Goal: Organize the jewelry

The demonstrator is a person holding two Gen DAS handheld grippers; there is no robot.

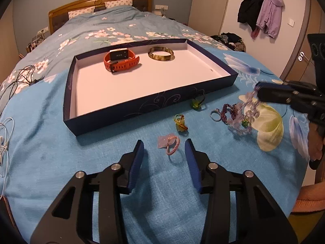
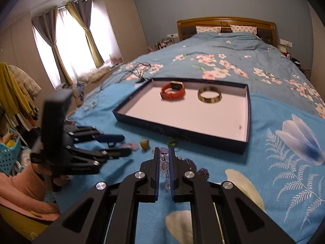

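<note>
Left wrist: watch point(image 1: 119, 58) display unreadable

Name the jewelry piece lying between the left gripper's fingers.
The pink beaded bracelet on the blue blanket; the green-and-gold trinkets and purple strands lie farther off to the right.

The pale lilac beaded bracelet point(image 1: 246, 109) was smeared by motion where it hung from the right tool point(image 1: 256, 90), so its separate beads could not be told apart. In the right wrist view the same bracelet point(image 2: 164, 163) was mostly hidden between the pads. The left tool point(image 2: 127, 145) was blurred there too, and it covered most of the small pink beaded bracelet point(image 2: 130, 146). A tiny dark speck point(image 2: 240, 126) near a corner of the shallow dark-blue tray point(image 2: 178, 131) was too small to identify. The orange watch's point(image 1: 119, 60) screen was unreadable.
</note>
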